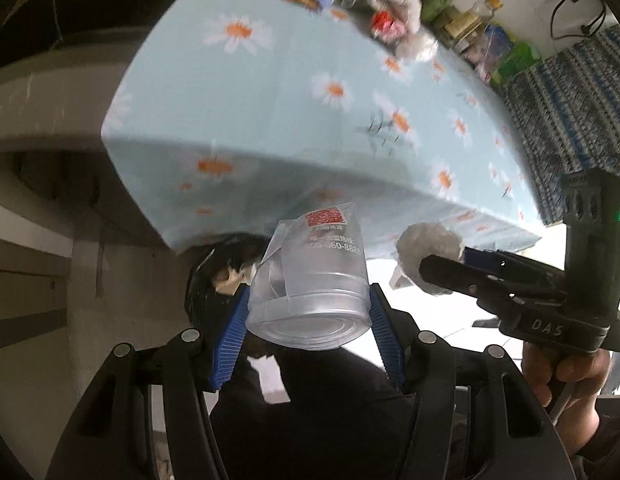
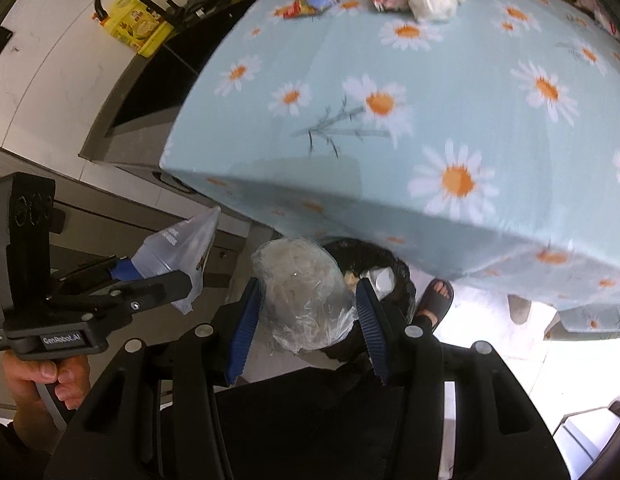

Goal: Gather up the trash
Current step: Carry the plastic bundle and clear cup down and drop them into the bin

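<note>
Trash rides in both grippers: your left gripper [image 1: 308, 312] has its fingers clamped on a crushed clear cup [image 1: 310, 280], your right gripper [image 2: 306, 312] pinches a crumpled plastic wad [image 2: 304, 296]. Centre each over the black-lined bin [image 2: 373, 264] below the surface [image 2: 389, 140] before letting go, one at a time.

left claw [image 1: 308, 312]: black frame | blue ribbed pads [image 1: 230, 344] | silver screws

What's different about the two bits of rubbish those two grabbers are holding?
The clear plastic cup in the left gripper is rigid, smooth and printed with red and white lettering; the crumpled clear plastic wrap wad in the right gripper is soft, wrinkled and unprinted. Both are see-through, clamped between blue jaws, near the black bin.
</note>
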Demonstrator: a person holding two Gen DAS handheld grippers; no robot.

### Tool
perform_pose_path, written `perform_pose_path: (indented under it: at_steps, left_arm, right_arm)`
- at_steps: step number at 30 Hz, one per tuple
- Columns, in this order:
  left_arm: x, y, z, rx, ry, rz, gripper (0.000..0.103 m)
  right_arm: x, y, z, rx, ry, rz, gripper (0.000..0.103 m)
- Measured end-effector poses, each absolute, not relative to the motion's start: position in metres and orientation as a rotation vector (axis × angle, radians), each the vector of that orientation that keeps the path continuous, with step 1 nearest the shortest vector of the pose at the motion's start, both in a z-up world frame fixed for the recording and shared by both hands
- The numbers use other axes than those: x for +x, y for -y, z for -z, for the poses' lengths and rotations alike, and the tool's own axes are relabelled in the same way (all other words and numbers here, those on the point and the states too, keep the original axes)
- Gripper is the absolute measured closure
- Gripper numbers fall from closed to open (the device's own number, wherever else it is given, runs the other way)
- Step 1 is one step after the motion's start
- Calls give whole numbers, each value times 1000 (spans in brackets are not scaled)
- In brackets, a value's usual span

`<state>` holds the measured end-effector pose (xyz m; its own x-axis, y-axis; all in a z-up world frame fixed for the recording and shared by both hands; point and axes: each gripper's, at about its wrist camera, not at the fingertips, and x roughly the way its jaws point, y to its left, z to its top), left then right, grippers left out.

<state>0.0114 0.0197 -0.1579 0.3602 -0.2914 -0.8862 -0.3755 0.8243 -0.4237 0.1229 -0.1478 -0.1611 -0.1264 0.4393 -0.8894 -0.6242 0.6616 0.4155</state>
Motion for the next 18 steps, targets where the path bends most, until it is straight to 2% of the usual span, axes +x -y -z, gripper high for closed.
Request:
perform_pose_path:
  at_steps: [18]
  left_arm:
    - [2,-6,212,-688,-1386,-20,46]
  right_arm:
    - [111,159,198,-130,-1556,-892,51]
